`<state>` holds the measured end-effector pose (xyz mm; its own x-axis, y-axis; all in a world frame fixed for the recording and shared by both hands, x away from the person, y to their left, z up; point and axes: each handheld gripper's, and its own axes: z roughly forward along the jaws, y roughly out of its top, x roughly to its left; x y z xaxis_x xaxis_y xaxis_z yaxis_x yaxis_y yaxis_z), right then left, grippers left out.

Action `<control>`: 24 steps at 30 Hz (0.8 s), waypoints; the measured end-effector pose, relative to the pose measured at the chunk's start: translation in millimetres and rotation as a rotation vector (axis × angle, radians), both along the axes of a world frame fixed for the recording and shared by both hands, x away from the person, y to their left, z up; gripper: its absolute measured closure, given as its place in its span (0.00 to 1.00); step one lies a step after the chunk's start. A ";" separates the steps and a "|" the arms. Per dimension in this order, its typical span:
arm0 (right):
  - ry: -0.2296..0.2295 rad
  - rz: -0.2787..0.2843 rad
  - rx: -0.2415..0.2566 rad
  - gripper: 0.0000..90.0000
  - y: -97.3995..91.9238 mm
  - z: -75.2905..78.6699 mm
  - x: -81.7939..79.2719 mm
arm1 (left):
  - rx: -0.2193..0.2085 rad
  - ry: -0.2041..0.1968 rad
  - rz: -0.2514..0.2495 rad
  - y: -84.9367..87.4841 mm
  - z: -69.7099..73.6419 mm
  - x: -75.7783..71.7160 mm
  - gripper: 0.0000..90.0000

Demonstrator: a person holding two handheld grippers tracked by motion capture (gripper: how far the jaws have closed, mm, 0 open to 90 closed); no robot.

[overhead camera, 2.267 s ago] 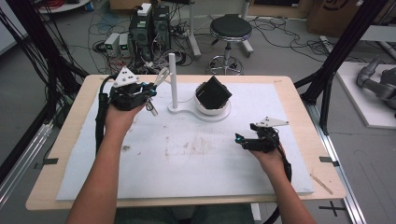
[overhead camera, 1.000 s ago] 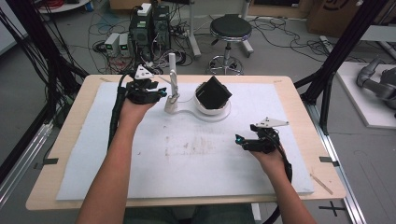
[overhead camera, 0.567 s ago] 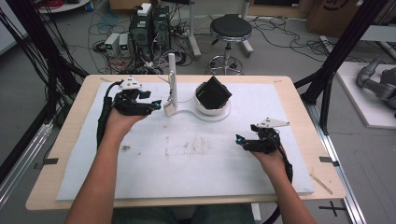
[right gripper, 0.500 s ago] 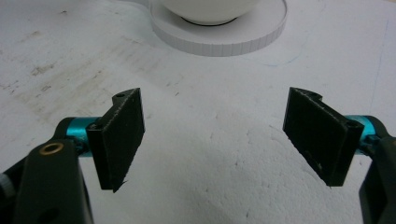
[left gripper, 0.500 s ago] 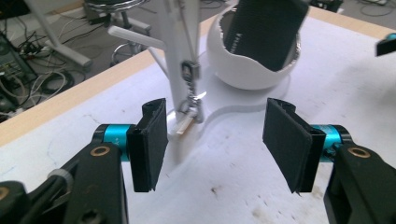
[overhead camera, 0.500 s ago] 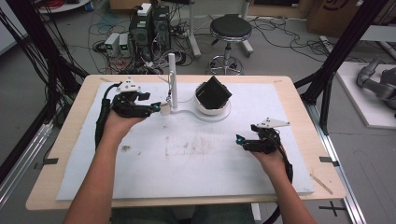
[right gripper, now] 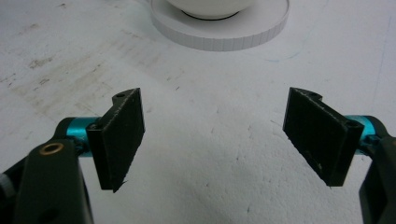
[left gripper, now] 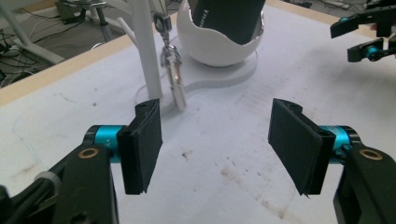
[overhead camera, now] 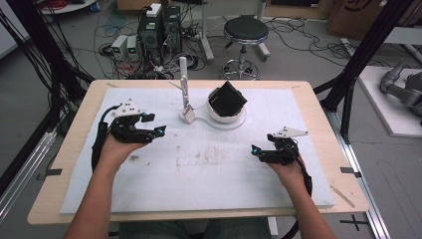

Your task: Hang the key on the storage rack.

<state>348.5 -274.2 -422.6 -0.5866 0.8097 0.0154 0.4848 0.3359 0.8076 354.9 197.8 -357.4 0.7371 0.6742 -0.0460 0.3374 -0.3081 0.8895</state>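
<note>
Now | left gripper [left gripper: 215, 144] jaws wide, empty | key tag [left gripper: 175, 86] just beyond

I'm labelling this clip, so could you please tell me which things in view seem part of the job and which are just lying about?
Likely part of the job:
- white stand with hanging keyring
- white bowl holding a black object
- left gripper and right gripper, both open

Just lying about:
- stool
- computer boxes
- floor cables
</note>
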 end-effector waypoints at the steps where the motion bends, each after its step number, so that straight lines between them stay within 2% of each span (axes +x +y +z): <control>1: 0.002 0.002 -0.003 0.23 0.3 0.1 -0.1 | 0.000 0.002 0.000 1.1 -3.6 -2.1 0.38; 7: 0.003 0.004 -0.006 0.23 -0.1 -0.8 -0.1 | -0.032 0.031 0.005 8.0 -27.4 -12.9 0.31; 9: 0.009 0.002 -0.006 0.23 -0.3 -1.5 -0.1 | -0.022 0.045 0.013 9.8 -33.1 -14.0 0.31; 14: 0.006 0.003 -0.008 0.23 -0.8 -1.7 -0.1 | -0.026 0.047 0.011 16.8 -40.1 -20.0 0.28; 18: 0.013 0.007 -0.013 0.23 -0.5 -2.6 0.6 | 0.004 0.051 0.002 21.2 -45.8 -22.8 0.26; 24: 0.016 0.005 -0.014 0.23 -1.2 -3.8 2.0 | -0.001 0.064 0.009 25.4 -52.7 -21.7 0.26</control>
<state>350.5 -275.4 -426.4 -0.5907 0.8068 0.0130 0.4955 0.3500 0.7950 333.2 223.2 -410.1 0.7264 0.6810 -0.0930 0.3961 -0.3042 0.8664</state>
